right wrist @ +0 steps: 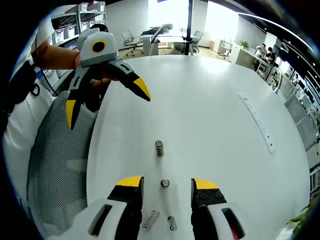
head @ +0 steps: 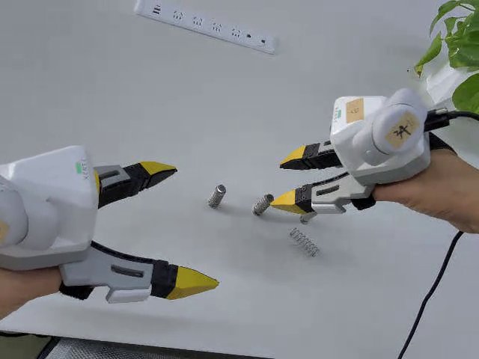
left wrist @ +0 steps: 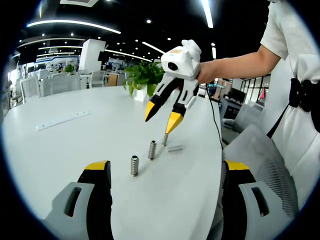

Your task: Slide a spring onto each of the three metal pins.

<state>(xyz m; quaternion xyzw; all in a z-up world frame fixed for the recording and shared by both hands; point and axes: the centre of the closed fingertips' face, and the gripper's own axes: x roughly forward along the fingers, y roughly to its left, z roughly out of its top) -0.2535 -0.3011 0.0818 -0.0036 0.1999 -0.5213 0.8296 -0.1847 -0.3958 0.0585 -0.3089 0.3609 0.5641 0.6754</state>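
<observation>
**Hovering open-jawed above three pins, two sprung and one bare**

Both grippers hang clear above the white table (head: 112, 97), with bare surface on every side of the small parts. The table's near edge runs just behind the left gripper (head: 179, 224), and a grey mesh chair (right wrist: 55, 165) sits beyond that edge. A power strip (head: 206, 26) lies well ahead of both sets of tips. A plant (head: 456, 52) stands off past the right gripper (head: 284, 179), behind its body. A black cable (head: 434, 292) trails from that gripper's back end toward the near edge.

The left gripper's jaws are spread wide and hold nothing. All the parts lie well ahead of its tips, in the open ground between the two grippers.

The right gripper's jaws stand moderately apart, also empty, angled down toward the row of pins. The nearer sprung pin (head: 263, 204) stands upright just beside its lower tip. In the right gripper view it sits on the table below, between the two tips. The farther sprung pin (head: 217, 196) stands ahead of those tips, apart from them, on the side toward the left gripper. The bare pin (head: 307, 218) is back from the tips, partly hidden under the lower jaw. The loose spring (head: 304, 241) lies flat on the table near the bare pin, apart from it and touching neither jaw.
</observation>
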